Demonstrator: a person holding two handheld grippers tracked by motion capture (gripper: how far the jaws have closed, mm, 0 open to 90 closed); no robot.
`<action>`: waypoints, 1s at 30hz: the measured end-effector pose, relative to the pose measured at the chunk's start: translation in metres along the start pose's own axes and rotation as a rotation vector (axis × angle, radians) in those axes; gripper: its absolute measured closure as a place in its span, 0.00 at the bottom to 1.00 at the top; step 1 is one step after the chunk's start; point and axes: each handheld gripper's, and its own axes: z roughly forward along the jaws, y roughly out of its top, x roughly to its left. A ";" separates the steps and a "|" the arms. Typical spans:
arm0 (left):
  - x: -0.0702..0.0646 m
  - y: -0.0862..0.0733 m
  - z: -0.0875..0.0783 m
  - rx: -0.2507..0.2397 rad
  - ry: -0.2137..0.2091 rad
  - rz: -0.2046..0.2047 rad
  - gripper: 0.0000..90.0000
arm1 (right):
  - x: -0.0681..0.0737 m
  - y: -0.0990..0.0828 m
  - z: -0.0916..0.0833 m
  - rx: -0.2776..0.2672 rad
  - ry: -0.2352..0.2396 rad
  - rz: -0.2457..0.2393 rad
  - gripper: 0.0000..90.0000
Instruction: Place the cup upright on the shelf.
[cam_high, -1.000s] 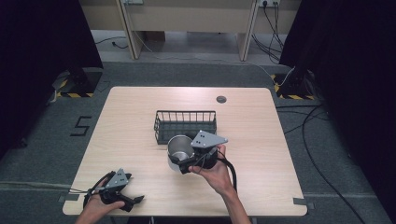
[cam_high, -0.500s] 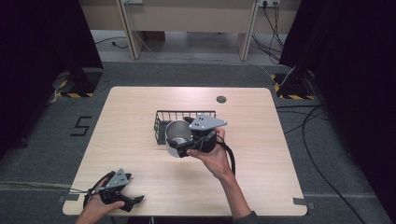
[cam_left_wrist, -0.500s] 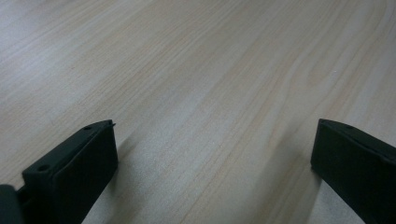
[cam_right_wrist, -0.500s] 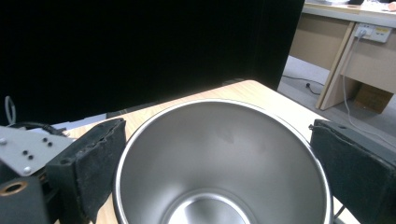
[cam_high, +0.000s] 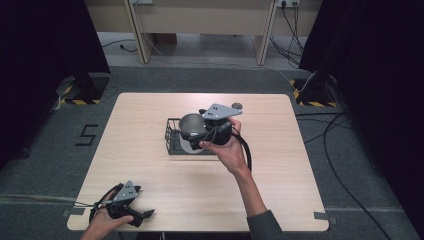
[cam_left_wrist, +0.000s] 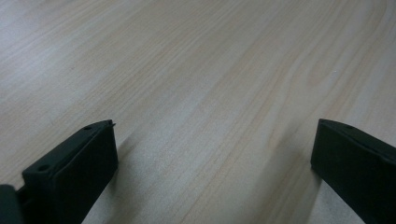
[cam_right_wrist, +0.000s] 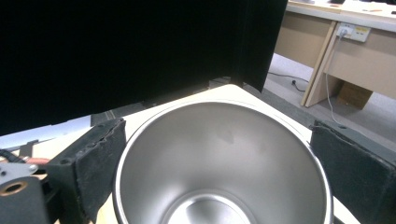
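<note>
Now | right tool (cam_high: 200, 135) clamps steel cup (cam_high: 191, 126) seemingly over basket (cam_high: 171, 145) | left tool (cam_high: 142, 216) apart, near table edge (cam_high: 200, 231)

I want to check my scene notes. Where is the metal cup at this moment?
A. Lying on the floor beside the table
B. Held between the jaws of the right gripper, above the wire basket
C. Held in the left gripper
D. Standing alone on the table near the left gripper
B: the right gripper has its jaws on either side of the metal cup, over the wire basket.
</note>
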 end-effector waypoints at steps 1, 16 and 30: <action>0.000 0.000 0.000 0.000 0.000 0.000 0.00 | 0.000 0.000 0.000 0.000 0.000 0.000 0.07; 0.000 0.000 0.000 -0.001 0.000 0.000 0.00 | -0.036 0.006 0.035 0.052 -0.042 0.045 0.07; 0.000 0.000 0.000 0.000 -0.002 0.001 0.00 | -0.056 -0.003 0.058 0.078 -0.076 0.079 0.07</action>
